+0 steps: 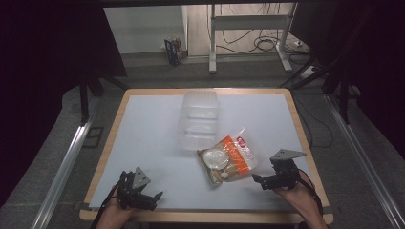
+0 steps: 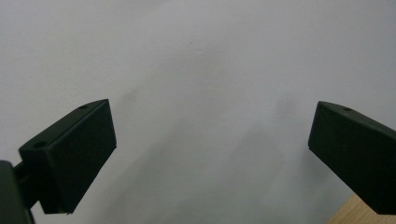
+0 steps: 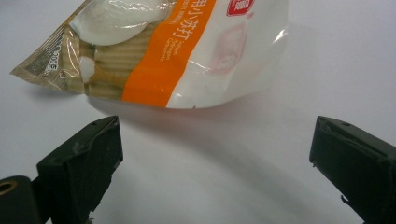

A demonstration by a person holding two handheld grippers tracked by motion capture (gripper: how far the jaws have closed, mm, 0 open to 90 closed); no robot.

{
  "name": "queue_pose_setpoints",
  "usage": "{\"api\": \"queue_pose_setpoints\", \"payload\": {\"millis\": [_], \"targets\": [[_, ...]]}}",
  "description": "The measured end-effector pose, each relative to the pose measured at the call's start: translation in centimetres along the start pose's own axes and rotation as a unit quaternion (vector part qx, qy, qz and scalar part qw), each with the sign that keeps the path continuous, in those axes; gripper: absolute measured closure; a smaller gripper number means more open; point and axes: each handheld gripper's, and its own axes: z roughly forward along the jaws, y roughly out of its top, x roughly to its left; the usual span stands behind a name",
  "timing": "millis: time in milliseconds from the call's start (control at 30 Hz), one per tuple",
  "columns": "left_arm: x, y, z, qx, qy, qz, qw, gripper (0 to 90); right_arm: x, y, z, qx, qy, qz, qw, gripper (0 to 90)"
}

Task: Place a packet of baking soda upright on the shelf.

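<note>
A bag of crackers [image 1: 229, 158] with an orange band lies flat on the white table top, right of centre; in the right gripper view the cracker bag [image 3: 159, 51] lies just beyond the jaws. My right gripper [image 1: 259, 181] rests near the front right edge, open, pointing left at the bag with nothing between its jaws [image 3: 212, 158]. A clear plastic container [image 1: 198, 119] stands behind the bag, near the table's middle. My left gripper [image 1: 156, 196] sits at the front left, open over bare white surface [image 2: 210, 149].
The white mat [image 1: 153, 133] covers a wooden table whose rim [image 1: 205, 215] shows at the front. Metal rails [image 1: 67, 162] run along both sides. A desk frame with cables [image 1: 248, 28] and a small box [image 1: 175, 50] stand on the floor beyond.
</note>
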Motion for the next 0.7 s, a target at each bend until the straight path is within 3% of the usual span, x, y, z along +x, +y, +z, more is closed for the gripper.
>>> {"api": "queue_pose_setpoints", "payload": {"millis": [333, 700], "targets": [[-0.1, 0.0, 0.1, 0.000, 0.000, -0.002, 1.0000, 1.0, -0.2, 1.2, 1.0, 0.021, 0.012, -0.004, 0.9997, 9.0], [-0.1, 0.0, 0.1, 0.003, 0.001, 0.001, 1.0000, 1.1, -0.8, 3.4, 2.4, 0.017, 0.034, 0.008, 0.9992, 22.6]]}}
